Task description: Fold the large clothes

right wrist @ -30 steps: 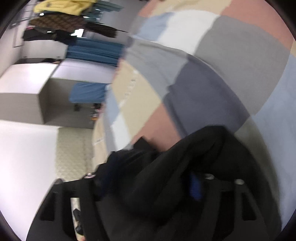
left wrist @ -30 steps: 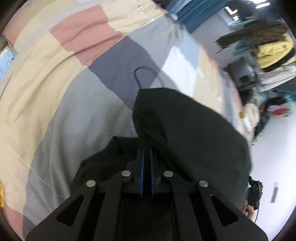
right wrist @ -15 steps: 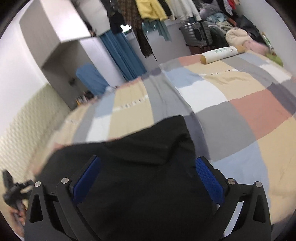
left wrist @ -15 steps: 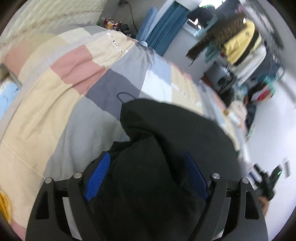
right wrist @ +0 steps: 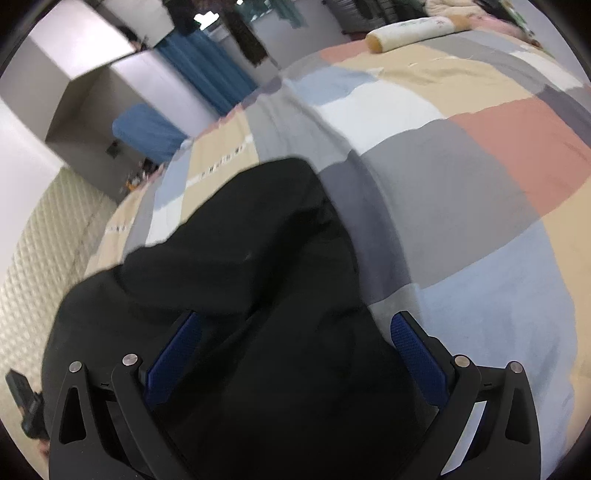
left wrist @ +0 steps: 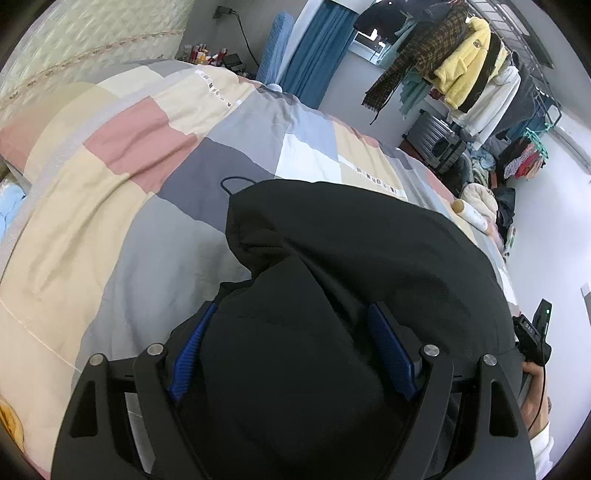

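A large black garment (left wrist: 351,240) lies bunched on the patchwork bedspread (left wrist: 147,147), a thin black cord loop sticking out at its far edge. My left gripper (left wrist: 291,306) is open just over it. Its blue pads (left wrist: 192,347) stand wide on either side of a raised fold and do not press on it. In the right wrist view the same black garment (right wrist: 258,240) stretches away over the bedspread (right wrist: 480,184). My right gripper (right wrist: 297,314) is open as well, its jaws wide apart above the cloth's near end.
A clothes rack with a yellow jacket (left wrist: 465,48) and a grey suitcase (left wrist: 432,136) stand beyond the bed. A rolled bolster (right wrist: 410,27) lies at the far bed edge. A quilted headboard (left wrist: 92,33) and blue curtain (left wrist: 314,48) are behind. A hand (left wrist: 532,387) shows at right.
The left jaws went from shut on the black cloth to wide open, letting it go. The right jaws spread wider. Both views rolled upright, and the garment now rests on the bed.
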`<state>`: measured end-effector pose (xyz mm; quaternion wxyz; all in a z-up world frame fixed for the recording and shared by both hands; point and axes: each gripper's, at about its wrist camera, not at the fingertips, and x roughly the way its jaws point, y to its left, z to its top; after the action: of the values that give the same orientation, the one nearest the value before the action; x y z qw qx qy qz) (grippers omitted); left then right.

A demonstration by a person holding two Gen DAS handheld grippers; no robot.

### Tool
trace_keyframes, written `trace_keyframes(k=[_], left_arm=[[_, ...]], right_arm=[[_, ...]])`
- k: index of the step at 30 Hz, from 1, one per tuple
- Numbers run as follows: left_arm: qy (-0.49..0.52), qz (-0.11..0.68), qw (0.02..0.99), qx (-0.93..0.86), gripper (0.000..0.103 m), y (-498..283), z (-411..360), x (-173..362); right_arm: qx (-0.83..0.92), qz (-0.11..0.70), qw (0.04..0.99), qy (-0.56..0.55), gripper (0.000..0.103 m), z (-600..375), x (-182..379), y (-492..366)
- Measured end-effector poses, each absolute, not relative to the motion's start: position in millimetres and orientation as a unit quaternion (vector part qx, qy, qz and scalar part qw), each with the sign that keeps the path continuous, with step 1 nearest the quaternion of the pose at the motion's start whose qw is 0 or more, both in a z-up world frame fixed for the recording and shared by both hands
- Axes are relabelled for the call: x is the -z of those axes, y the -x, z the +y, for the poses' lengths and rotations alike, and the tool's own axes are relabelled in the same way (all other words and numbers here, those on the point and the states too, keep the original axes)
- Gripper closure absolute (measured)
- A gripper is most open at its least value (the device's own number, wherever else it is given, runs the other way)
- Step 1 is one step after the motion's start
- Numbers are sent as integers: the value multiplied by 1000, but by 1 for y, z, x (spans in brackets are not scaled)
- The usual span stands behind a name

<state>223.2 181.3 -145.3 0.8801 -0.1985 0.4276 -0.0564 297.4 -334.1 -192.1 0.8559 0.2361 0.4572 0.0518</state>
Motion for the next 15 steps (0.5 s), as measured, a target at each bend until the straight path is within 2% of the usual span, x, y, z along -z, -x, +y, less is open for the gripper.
trace_keyframes(k=[6,12,15], left_arm=[[196,428,880,56,21,-223,181,148],[198,431,878,61,21,-222,180,151],[215,432,873,74,28,-220,181,154]], right_arm=[[-88,471,855,-197,0,-309,196,-305],[-179,449,840,-247,3,-295,191,-303],[-223,433,835,-255,17,-282,182,-300]])
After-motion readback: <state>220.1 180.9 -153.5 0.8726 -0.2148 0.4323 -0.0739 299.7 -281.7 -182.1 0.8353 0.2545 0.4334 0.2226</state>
